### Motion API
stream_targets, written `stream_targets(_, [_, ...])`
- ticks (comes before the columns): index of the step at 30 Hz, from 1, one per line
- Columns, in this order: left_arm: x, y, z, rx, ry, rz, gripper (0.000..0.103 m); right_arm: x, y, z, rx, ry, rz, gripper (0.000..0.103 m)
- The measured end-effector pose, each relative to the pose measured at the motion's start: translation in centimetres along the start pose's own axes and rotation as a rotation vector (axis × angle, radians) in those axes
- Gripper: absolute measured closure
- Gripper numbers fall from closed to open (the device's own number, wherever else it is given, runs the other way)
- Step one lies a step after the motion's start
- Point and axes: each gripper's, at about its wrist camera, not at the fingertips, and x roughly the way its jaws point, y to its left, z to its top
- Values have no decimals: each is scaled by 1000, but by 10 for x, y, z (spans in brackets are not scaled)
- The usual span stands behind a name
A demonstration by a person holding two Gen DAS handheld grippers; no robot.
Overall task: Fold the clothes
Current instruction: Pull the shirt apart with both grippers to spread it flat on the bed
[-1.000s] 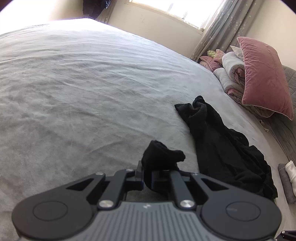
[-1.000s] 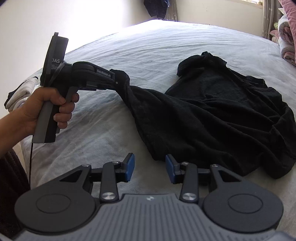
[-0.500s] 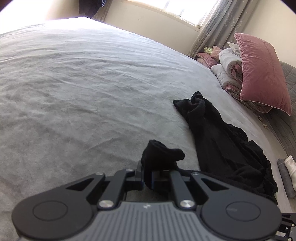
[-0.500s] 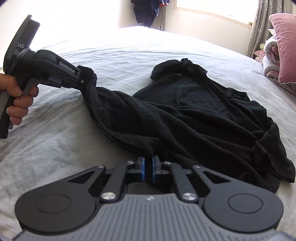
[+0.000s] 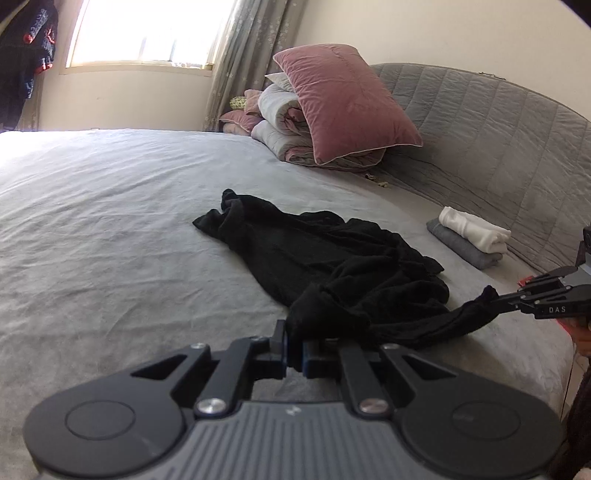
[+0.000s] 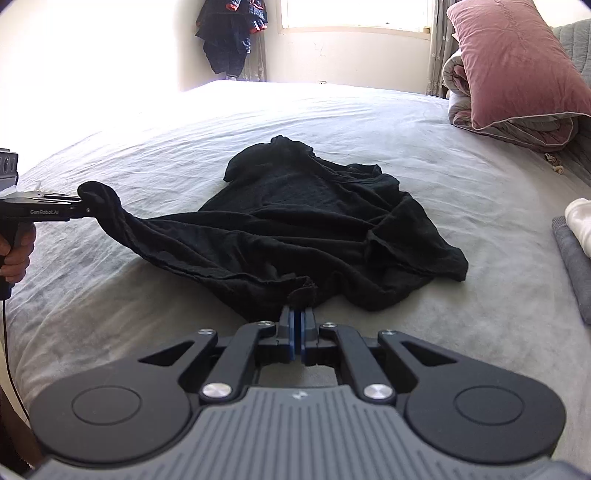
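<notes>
Black shirt (image 6: 317,218) crumpled on grey bed (image 6: 424,122), ahead of both tools. Left tool (image 5: 294,354) clamped on one bunched edge, right tool (image 6: 297,332) clamped on another, fabric stretched between. Folded white and grey clothes (image 5: 469,236) well beyond right tool. Pink pillow (image 5: 343,103) far ahead by headboard.

place: someone's bedroom, pretty clearly a home
bed: big bed with a grey sheet (image 5: 110,221) and a quilted grey headboard (image 5: 498,140)
bedding: pink pillow (image 5: 343,99) on rolled duvets (image 5: 280,110)
window: curtained window (image 5: 147,33), clothes hanging in the corner (image 6: 231,33)
</notes>
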Motion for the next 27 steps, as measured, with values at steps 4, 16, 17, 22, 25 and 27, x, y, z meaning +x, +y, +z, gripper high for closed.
stream_targets(4, [-12,-21,-6,104,37,-106,96,-22,-5,-14,-2,4,-51,100])
stream_targets(16, [-38,-69,-32,271,139,-298,97,-86,-15,-38,-9,39,-205,100])
stream_targets(17, [-36,-71,-33,283,162,-305,97,-87,-15,-40,-5,49,-209,100])
stream_targets(22, [-25,-74,-45,315,257,-303,96,-84,-11,-51,30,113,-199,100])
stream_targets(25, [-21,-75,-50,333,307,-294,96,-79,-11,-59,58,169,-170,100])
stream_targets(27, [-19,-74,-52,335,328,-293,96,-72,-12,-63,75,197,-155,100])
